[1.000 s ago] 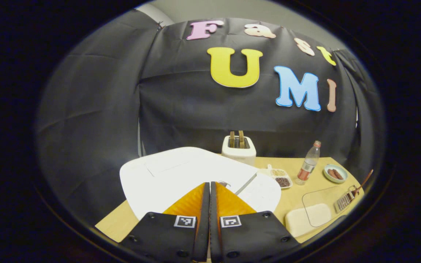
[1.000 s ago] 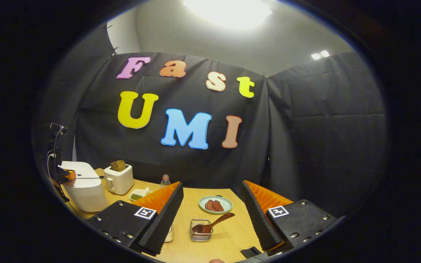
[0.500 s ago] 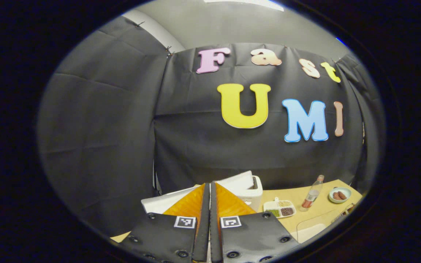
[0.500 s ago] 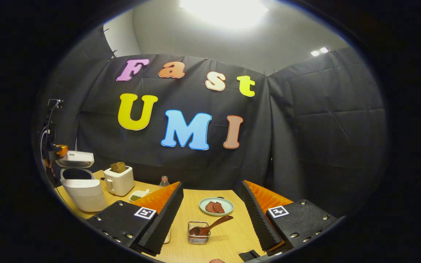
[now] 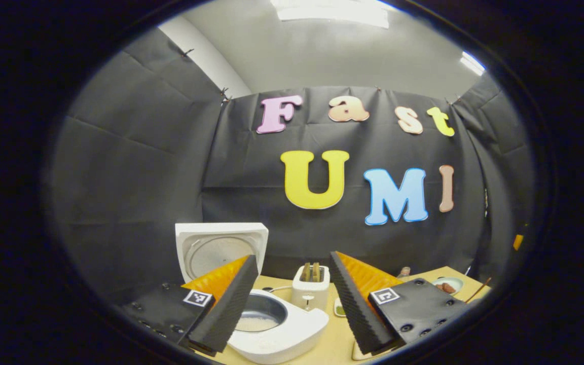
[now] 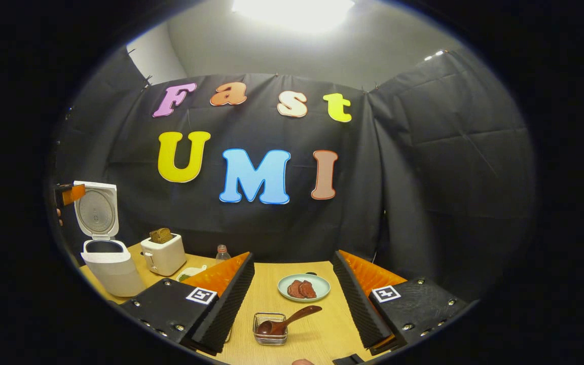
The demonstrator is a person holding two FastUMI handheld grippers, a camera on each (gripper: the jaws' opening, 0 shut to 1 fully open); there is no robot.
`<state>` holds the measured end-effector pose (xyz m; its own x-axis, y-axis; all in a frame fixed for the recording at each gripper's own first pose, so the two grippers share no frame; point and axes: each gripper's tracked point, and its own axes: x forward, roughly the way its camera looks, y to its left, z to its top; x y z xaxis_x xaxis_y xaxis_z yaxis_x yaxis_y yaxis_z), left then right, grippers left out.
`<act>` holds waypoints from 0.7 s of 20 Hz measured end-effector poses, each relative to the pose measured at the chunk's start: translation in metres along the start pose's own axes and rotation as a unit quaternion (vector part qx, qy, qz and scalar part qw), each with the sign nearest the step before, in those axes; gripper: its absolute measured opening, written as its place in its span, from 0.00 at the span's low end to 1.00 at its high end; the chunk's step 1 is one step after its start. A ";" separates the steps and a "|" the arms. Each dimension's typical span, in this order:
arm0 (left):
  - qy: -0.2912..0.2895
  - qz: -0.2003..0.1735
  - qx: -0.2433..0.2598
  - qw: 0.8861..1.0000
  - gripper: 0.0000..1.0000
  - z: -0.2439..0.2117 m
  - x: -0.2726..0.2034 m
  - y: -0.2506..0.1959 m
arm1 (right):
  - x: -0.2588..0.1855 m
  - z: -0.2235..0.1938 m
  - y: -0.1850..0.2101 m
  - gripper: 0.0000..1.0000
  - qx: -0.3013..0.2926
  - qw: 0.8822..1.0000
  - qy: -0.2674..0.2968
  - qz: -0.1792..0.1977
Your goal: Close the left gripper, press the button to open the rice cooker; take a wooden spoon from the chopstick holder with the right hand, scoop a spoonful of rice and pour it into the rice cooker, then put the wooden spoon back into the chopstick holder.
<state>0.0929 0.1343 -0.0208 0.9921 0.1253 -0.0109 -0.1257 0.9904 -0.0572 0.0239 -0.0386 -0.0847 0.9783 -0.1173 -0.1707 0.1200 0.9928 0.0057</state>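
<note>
The rice cooker stands open on the wooden table, its lid tipped upright behind the pot, so the button press looks done; everything with the spoon is left to do; in the left gripper view the left gripper hangs just above the cooker with its fingers spread wide and nothing between them, and the pot below shows a pale layer at the bottom that may be rice, though I cannot tell for sure; in the right gripper view the right gripper is also wide apart and empty, held above the table with the wire chopstick holder just ahead between its fingers; the wooden spoon lies in that holder, bowl down inside and handle slanting out over the rim toward the right; so the next step, as I judge it, is to reach down and take the handle; around it stand a plate of meat slices just behind the holder, a toaster with bread beside the cooker, a small dish and a bottle near the toaster; the plate sits close to the spoon handle and could be knocked; where the rice to be scooped is kept I cannot make out.
</note>
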 end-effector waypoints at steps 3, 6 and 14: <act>-0.017 -0.009 0.007 1.000 0.99 0.019 -0.016 -0.024 | 0.021 -0.023 -0.013 0.95 0.024 0.999 0.023 -0.005; -0.017 -0.016 0.027 0.999 0.97 0.022 -0.029 -0.044 | 0.040 -0.051 -0.021 0.95 0.049 0.998 0.050 -0.004; -0.032 -0.010 0.069 0.997 0.99 0.052 -0.063 -0.057 | 0.076 -0.134 -0.031 0.96 0.108 0.985 0.136 0.004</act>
<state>0.0377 0.0732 0.0348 0.9930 0.1052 0.0532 -0.1093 0.9906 0.0819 0.0717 -0.0745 -0.2297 0.9010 -0.0698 -0.4282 0.1752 0.9614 0.2120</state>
